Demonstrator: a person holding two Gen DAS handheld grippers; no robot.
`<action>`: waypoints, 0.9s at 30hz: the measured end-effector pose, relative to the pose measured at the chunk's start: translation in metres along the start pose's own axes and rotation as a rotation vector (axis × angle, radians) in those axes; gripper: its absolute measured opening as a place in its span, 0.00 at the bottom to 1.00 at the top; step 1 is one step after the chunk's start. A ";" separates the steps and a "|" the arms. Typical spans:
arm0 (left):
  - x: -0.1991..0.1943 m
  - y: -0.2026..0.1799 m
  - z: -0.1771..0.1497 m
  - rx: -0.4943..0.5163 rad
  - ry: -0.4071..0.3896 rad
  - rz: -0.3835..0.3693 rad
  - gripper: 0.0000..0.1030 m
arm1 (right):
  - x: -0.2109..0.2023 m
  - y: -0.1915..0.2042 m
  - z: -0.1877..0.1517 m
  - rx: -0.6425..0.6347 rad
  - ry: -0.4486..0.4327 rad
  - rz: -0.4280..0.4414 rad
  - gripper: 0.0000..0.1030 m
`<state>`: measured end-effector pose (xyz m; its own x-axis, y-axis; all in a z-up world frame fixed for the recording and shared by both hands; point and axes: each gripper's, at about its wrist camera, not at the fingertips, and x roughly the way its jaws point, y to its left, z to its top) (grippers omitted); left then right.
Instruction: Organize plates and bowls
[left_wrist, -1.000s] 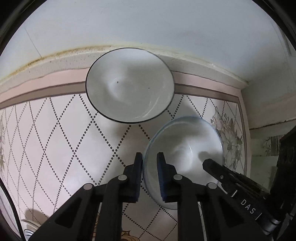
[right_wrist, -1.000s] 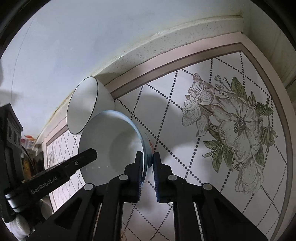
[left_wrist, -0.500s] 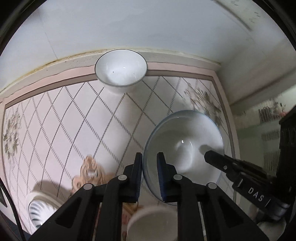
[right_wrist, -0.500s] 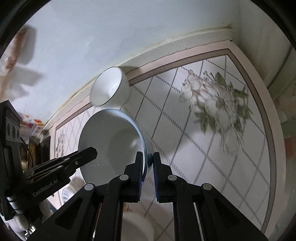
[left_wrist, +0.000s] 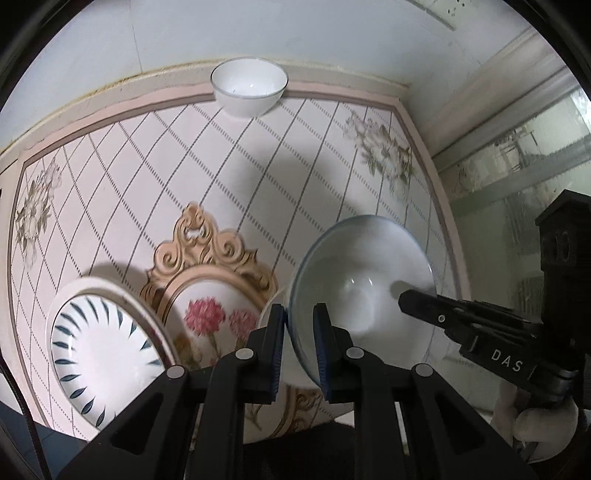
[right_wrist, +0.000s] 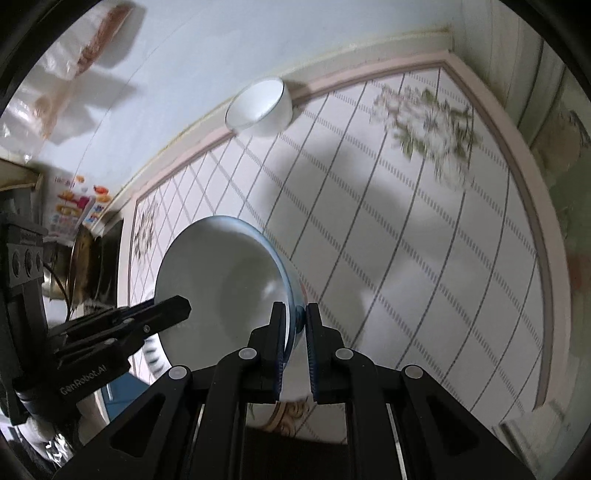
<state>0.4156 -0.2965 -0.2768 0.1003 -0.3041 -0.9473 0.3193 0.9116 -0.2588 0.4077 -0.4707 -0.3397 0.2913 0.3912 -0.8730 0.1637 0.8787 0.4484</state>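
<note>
Both grippers are on one bowl here, a blue-rimmed bowl (left_wrist: 360, 295) carried in the air above the patterned tabletop (left_wrist: 177, 155), so the step in hand looks like a two-handed carry toward a stacking spot. The left gripper (left_wrist: 298, 343) pinches the bowl's near rim, one pad inside and one outside, jaws drawn in to little more than the thickness of the wall; the right gripper (right_wrist: 295, 343) does the same on the opposite rim, clamped just as narrowly (each tool's finger also pokes into the other's view across the bowl). The bowl tilts, its mouth turned toward the left camera. Below and to the left sit a plate with dark blue leaf strokes (left_wrist: 99, 347) and, just beside it, a pink-flowered plate (left_wrist: 214, 317), while a small white bowl (left_wrist: 249, 90) waits well apart against the back wall (left_wrist: 295, 33). Where the carried bowl is headed I cannot tell; my guess is that the next move calls for levelling it, lowering it onto a free patch or into a matching bowl, and easing both pinches off together so it does not rock.
</note>
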 end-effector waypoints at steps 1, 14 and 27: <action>0.002 0.003 -0.004 -0.007 0.004 0.004 0.13 | 0.004 0.000 -0.005 0.000 0.013 0.002 0.12; 0.042 0.012 -0.028 0.003 0.102 0.037 0.13 | 0.048 -0.003 -0.030 -0.028 0.105 -0.047 0.12; 0.059 0.009 -0.026 0.028 0.133 0.066 0.13 | 0.058 -0.014 -0.026 0.009 0.120 -0.052 0.12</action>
<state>0.3998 -0.2995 -0.3398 -0.0031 -0.2028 -0.9792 0.3424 0.9198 -0.1916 0.3981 -0.4533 -0.4016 0.1678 0.3753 -0.9116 0.1847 0.8964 0.4030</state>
